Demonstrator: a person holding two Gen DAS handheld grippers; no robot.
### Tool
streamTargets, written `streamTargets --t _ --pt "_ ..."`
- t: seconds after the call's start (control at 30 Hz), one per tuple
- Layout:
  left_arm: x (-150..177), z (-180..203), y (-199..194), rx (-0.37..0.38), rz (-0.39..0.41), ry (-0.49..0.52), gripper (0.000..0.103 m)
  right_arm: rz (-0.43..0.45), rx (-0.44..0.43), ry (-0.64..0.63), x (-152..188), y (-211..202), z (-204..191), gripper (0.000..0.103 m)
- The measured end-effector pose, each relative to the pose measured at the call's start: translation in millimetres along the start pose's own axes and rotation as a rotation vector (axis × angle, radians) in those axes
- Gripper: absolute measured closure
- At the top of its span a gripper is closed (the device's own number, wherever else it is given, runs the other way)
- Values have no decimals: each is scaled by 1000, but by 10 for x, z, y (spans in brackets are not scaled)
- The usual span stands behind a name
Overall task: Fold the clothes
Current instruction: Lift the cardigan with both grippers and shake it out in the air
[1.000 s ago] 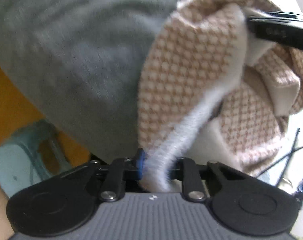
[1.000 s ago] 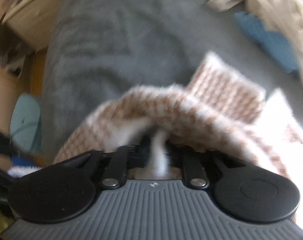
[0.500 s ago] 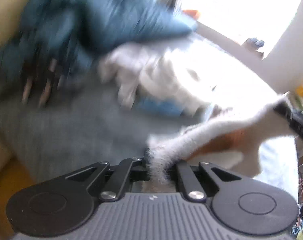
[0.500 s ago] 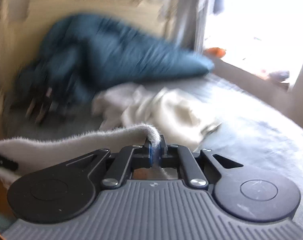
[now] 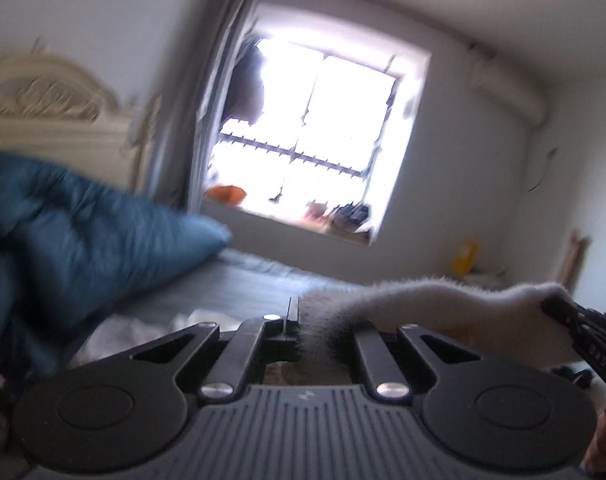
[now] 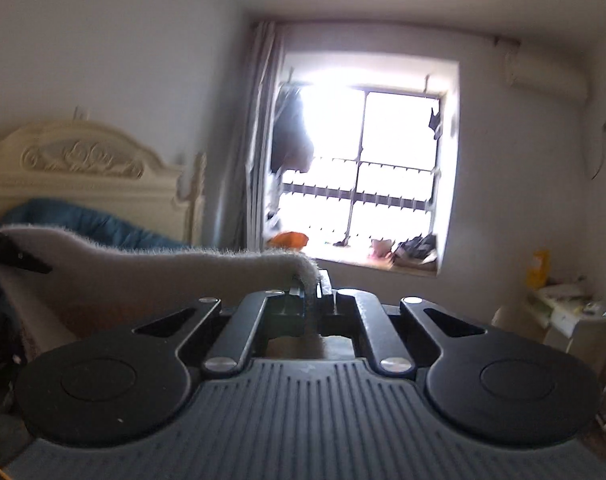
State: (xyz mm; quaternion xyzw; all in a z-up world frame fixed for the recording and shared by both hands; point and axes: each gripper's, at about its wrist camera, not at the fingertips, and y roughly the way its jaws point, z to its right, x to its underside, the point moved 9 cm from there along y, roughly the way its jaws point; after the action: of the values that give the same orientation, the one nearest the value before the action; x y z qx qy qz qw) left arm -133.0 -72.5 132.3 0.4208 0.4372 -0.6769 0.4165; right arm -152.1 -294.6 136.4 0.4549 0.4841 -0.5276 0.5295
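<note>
Nearest to me, my left gripper is clamped on the fuzzy white edge of the knit garment, and my right gripper pinches the same hem further along, so the cloth spans between the two, held up in the air above the bed. I judge it light and very soft: the hem sags between the grips, so it will droop and swing rather than hold a line, and the furry pile should give the pads good purchase. I'd keep hold at the hem corners, where the edge is thickest. On the other tool at the right of the left view there is small white lettering, possibly "DAS", too blurred to trust. Beyond lie a blue quilt, the cream headboard and, farthest, the bright window.
</note>
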Motion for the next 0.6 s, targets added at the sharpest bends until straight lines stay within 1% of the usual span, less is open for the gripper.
streamTargets --t 0.17,0.23,0.3,0.4,0.43,0.53,0.6 --pt "-455 176 -203 111 111 38 98 117 82 -52 -567 -377 -26 100" --pt "-547 276 -376 150 133 46 98 149 102 -59 -718 -497 -31 100" --pt "-627 296 -510 180 140 48 98 177 117 -65 -852 -639 -29 100" --pt "-608 195 -637 232 133 21 98 204 133 -76 -976 -844 -60 100" --pt "-574 164 -639 245 127 25 98 208 142 -80 -1000 -905 -65 100" --pt "-437 89 -562 274 80 20 98 184 176 -72 -949 -978 -52 100" --pt "-283 31 -434 284 32 15 98 166 199 -65 -905 -1015 -45 100"
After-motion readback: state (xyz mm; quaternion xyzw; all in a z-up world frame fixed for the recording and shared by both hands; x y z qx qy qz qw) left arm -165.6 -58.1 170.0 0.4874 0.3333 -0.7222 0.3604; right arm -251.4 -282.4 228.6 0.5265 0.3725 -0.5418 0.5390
